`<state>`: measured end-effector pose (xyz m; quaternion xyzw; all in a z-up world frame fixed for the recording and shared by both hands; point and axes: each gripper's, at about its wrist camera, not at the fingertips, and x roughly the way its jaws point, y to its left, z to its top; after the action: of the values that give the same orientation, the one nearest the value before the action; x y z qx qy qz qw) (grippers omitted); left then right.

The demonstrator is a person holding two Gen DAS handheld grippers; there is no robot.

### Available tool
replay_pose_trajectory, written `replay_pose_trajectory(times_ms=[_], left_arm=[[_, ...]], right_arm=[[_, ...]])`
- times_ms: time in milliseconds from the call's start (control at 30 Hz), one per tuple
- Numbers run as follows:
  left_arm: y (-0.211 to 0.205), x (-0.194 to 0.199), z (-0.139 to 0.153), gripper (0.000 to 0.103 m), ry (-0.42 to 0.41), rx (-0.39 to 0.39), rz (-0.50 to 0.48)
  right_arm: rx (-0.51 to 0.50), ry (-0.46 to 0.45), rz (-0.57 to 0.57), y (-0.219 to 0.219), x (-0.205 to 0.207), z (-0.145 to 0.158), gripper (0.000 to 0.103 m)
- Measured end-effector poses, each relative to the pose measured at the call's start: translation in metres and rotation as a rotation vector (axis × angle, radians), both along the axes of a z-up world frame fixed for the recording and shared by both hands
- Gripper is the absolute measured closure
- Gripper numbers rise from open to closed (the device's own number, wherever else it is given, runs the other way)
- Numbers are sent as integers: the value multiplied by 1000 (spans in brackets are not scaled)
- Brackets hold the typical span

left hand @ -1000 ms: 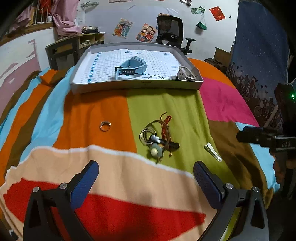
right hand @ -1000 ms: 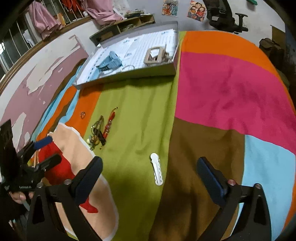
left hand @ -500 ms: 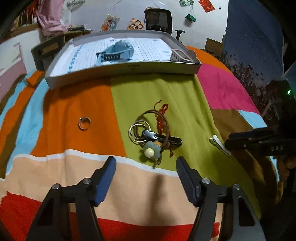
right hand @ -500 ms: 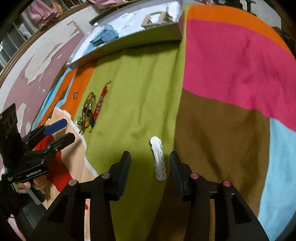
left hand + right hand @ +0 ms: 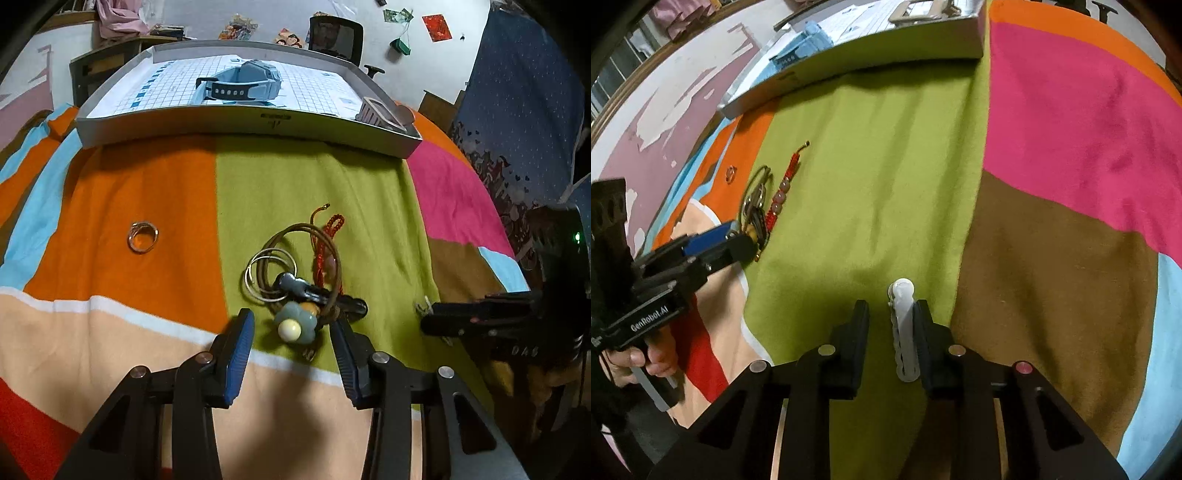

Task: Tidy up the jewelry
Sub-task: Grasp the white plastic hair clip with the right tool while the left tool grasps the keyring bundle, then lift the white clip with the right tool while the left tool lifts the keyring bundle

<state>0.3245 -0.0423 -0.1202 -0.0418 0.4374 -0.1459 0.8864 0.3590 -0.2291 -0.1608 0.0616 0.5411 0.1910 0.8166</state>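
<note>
— So how far along are they?

— Partly, I'd say. The watch and a buckle already sit in the tray. The tangle of cords, rings and a flower charm, the ring and the white clip are on the blanket.

— And the grippers?

— The left gripper is spread open, the flower charm between its fingertips, nothing pinched yet. The right gripper has narrowed around the clip, which lies against its right finger with a gap on the other side; not clamped, I think.

— Room to move?

— Plenty ahead of both: bare blanket runs from the fingertips up to the tray wall, which has to be cleared on the way in. The two grippers work close side by side, so that's where they could bump. The ring lies well off past the left finger.
</note>
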Motion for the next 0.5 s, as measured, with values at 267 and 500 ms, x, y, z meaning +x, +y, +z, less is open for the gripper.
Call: replay_pose_trajectory(times_ms=[267,500], left_arm=[[-8,-6,5,77,21,-18,-42],[-10,-25,8,77,102,-82,-37]], right_arm=[[19,18,-12,-1,3,-3,88],[38,-21,41,2,1,5,91]])
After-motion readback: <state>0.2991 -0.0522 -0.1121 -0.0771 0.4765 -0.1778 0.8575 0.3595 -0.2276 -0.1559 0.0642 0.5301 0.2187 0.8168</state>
